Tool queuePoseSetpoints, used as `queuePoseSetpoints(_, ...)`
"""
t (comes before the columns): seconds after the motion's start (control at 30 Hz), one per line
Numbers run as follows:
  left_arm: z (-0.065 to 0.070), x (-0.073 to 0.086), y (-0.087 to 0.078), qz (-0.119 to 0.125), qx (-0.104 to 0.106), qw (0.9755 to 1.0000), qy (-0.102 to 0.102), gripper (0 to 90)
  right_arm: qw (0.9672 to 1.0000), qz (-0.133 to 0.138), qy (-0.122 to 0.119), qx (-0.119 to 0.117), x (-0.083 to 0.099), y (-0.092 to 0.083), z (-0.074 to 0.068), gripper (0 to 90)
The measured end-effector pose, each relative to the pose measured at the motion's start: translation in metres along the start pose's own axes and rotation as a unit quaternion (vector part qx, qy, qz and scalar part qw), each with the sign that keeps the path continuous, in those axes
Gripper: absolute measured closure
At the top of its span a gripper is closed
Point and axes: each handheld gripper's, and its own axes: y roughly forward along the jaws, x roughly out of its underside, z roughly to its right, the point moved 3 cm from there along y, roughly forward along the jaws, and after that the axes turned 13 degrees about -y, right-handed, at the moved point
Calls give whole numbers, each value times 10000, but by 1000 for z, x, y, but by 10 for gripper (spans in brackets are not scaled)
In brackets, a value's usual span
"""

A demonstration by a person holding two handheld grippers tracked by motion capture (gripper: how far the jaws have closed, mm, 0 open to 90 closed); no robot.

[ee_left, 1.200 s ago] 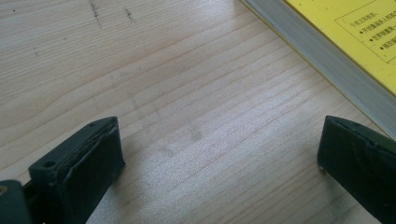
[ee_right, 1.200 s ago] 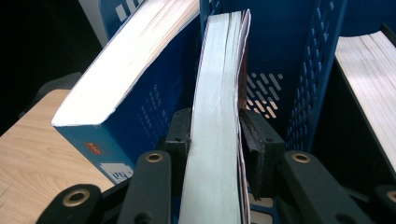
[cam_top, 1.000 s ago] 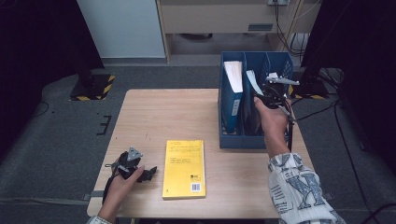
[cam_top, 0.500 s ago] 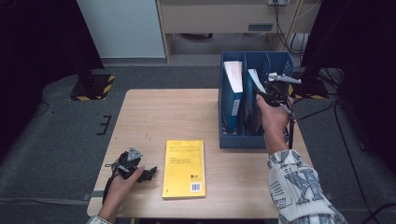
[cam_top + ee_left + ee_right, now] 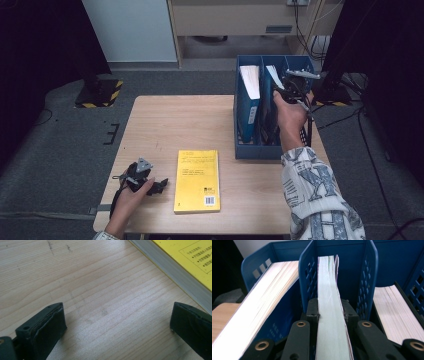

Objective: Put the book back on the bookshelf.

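Note:
A blue three-slot file rack [image 5: 246, 146] stands on the right of the wooden table [image 5: 180, 125]. My right gripper [image 5: 286, 90] is above its middle slot, shut on the page edge of an upright book [image 5: 329, 290]. In the right gripper view the pads [image 5: 313, 311] press both sides of that book inside the rack [image 5: 342, 255]. A yellow book [image 5: 197, 180] lies flat near the front edge. Just left of it, my left gripper [image 5: 160, 186] rests on the table, open. In the left gripper view, my left gripper [image 5: 117, 322] has only bare wood between its jaws, and the yellow book [image 5: 185, 255] lies at the upper right.
Other books stand in the rack's left slot [image 5: 262, 305] and right slot [image 5: 397, 312]. Dark floor, cables and a cabinet lie beyond the table's far edge. Bare wood spreads across the table's left and middle.
My right gripper and the gripped book have shifted slightly up and away in the high view. The left gripper and the yellow book have stayed put.

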Motion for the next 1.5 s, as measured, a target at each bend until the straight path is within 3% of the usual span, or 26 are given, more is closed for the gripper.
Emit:
queuePoseSetpoints(0.1,0,0,0,-1,3,10000,1,0,10000,14,67,13,-1,5,1,734)
queuePoseSetpoints(0.47,0,0,0,-1,6,10000,20,0,9998,16,-52,172,-8,18,2,735)
queuePoseSetpoints(0.87,0,-1,0,-3,16,10000,36,0,9996,-49,-90,246,-4,31,-6,734)
queuePoseSetpoints(1.27,0,-1,1,-5,21,10000,35,0,9997,-22,-145,185,0,34,-15,727)
queuePoseSetpoints(1.33,1,-1,1,-2,24,10000,18,0,9998,-13,-65,165,2,33,-17,717)
queuePoseSetpoints(1.5,1,-1,1,-3,29,10000,20,0,10000,0,12,-51,2,31,-18,678)
